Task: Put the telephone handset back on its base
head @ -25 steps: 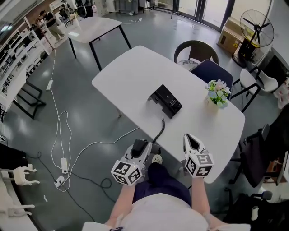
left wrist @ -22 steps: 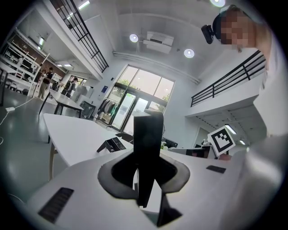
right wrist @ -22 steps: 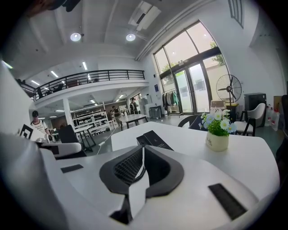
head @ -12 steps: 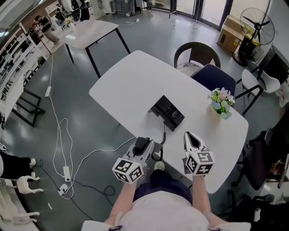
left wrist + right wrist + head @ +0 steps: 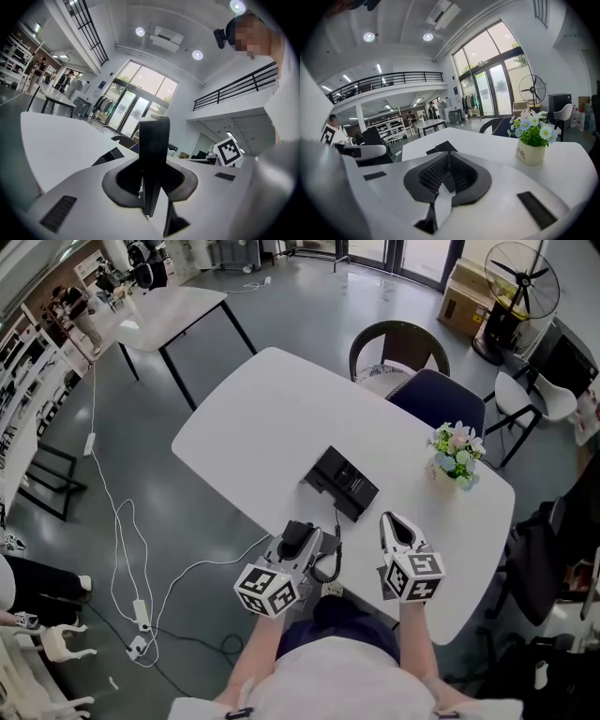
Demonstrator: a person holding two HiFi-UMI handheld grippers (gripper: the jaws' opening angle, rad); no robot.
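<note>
The black telephone base point(image 5: 342, 484) lies near the middle of the white oval table point(image 5: 272, 409). My left gripper point(image 5: 298, 538) is shut on the black handset point(image 5: 296, 534), held upright just off the table's near edge, a short way before the base. A coiled cord point(image 5: 330, 557) runs from the handset toward the base. In the left gripper view the handset point(image 5: 154, 138) stands between the jaws, with the base point(image 5: 108, 157) behind it. My right gripper point(image 5: 390, 521) hovers over the near edge right of the handset, jaws together and nothing in them. The right gripper view shows the base point(image 5: 443, 147) ahead.
A small pot of flowers point(image 5: 455, 454) stands at the table's right end, also in the right gripper view as the pot point(image 5: 533, 151). Two chairs point(image 5: 398, 348) sit at the far side. Cables point(image 5: 122, 549) trail on the floor at left. A fan point(image 5: 520, 287) stands at back right.
The table and base have drawn nearer to both grippers in the head view. The left gripper still holds the handset the same way; the right gripper has kept its pose.
</note>
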